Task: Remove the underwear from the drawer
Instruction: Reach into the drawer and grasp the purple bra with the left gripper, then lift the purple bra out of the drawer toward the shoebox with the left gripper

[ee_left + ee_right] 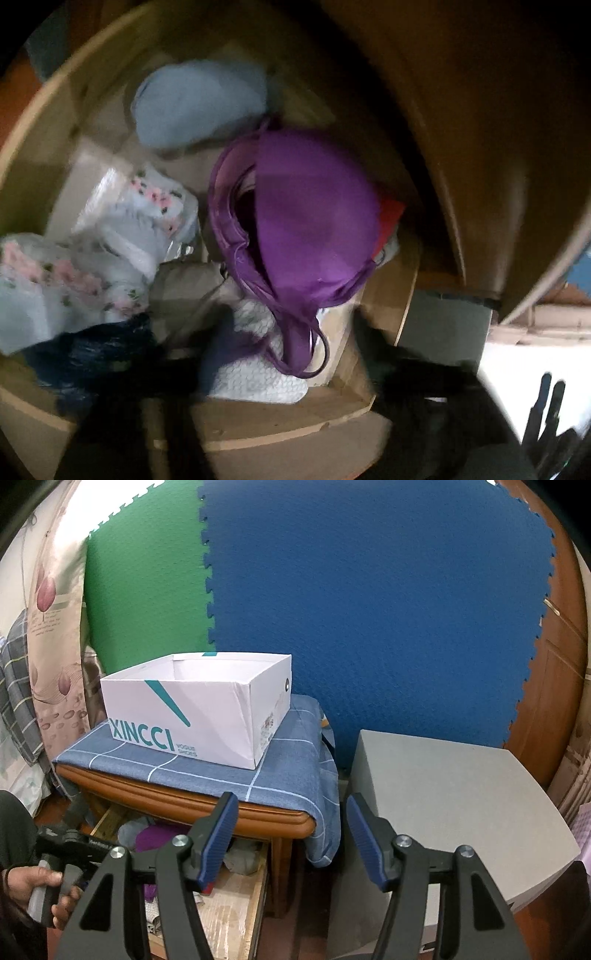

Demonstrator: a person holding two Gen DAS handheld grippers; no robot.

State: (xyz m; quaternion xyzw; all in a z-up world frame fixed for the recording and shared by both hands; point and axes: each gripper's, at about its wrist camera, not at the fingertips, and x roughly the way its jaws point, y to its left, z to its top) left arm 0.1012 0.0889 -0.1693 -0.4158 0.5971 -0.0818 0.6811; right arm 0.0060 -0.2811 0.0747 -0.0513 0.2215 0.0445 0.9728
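We see the purple bra (314, 225) mid-frame, just above our left gripper – jaws unreadable in blur; right gripper (291, 840) gapes empty

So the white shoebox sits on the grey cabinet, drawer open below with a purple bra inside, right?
Not quite. The shoebox sits on the blue checked cloth over the wooden table, not the grey cabinet beside it, as the right wrist view shows. The drawer is open and the purple bra is inside.
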